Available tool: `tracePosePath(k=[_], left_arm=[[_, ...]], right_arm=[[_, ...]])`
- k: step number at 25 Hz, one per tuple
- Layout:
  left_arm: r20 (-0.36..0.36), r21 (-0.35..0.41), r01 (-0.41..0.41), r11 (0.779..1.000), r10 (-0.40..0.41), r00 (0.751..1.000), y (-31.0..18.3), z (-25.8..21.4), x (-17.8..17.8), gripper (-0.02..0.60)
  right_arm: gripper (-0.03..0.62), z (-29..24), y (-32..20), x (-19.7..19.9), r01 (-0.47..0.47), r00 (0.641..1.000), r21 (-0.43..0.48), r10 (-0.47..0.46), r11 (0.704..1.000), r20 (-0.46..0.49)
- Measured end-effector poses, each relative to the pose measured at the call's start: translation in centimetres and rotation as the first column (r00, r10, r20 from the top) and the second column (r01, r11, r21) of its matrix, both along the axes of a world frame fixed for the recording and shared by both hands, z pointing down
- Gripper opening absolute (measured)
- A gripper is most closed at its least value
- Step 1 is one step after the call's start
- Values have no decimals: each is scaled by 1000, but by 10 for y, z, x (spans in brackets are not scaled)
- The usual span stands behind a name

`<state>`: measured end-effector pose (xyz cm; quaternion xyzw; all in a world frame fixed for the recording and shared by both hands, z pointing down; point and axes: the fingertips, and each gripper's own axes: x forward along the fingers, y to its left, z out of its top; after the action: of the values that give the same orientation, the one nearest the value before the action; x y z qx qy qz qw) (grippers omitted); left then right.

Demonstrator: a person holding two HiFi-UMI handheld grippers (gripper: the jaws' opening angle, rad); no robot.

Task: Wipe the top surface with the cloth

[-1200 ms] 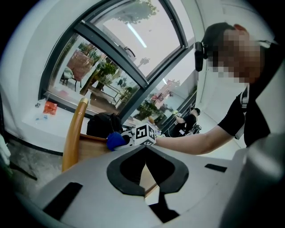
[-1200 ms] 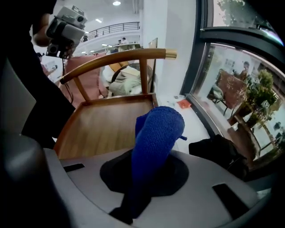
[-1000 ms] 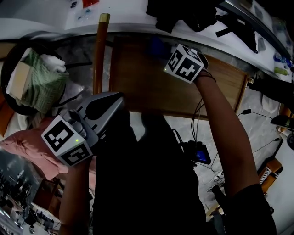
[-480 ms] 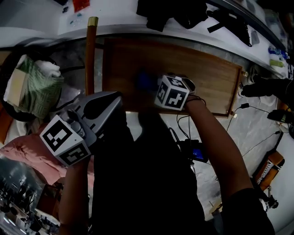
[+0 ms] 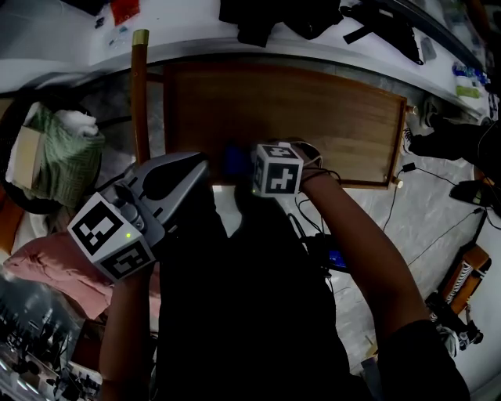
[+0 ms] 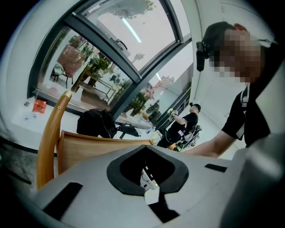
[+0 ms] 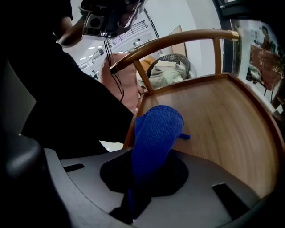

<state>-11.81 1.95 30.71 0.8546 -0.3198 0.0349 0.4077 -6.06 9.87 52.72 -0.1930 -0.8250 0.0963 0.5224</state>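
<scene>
The wooden table top (image 5: 313, 110) lies ahead of me in the head view. My right gripper (image 5: 239, 166) is at its near edge, left of the middle, shut on a blue cloth (image 5: 232, 159). In the right gripper view the blue cloth (image 7: 156, 133) sticks out from between the jaws and rests on the wooden top (image 7: 222, 129) close to its edge. My left gripper (image 5: 196, 166) hangs off the table at the near left, by my body. In the left gripper view the left gripper (image 6: 147, 149) has its jaws together with nothing in them.
A chair's curved wooden rail (image 5: 139, 94) stands at the table's left end. A dark basket with green cloth (image 5: 55, 149) and a pink cushion (image 5: 43, 254) are further left. Black bags (image 5: 313, 16) lie on the white sill behind. Cables (image 5: 337, 258) lie on the floor.
My right gripper has drawn the blue cloth from the far middle of the table back toward its near edge and leftward. The left gripper has stayed in place.
</scene>
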Motion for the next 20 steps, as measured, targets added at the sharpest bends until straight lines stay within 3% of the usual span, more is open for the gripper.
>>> tracePosePath(k=[10,14,16,20], left_arm=[[-4,13,7,1000,-7,1000,3,-8,4,9],[7,23,17,1000,-17,1000,0,-11,0,11],[14,17,27,999,-28,1000,3,-8,-4,9],[17,-2,39,999,-39,999,10,-5,-4,11]], right_arm=[[55,-3,14,6,27,999,-63,-29,998,-33],[55,-20,-73,4,-134,989,116,126,984,75],[55,-25,-129,7,-196,979,246,176,949,101],[55,-20,-206,15,-207,978,442,197,873,70]])
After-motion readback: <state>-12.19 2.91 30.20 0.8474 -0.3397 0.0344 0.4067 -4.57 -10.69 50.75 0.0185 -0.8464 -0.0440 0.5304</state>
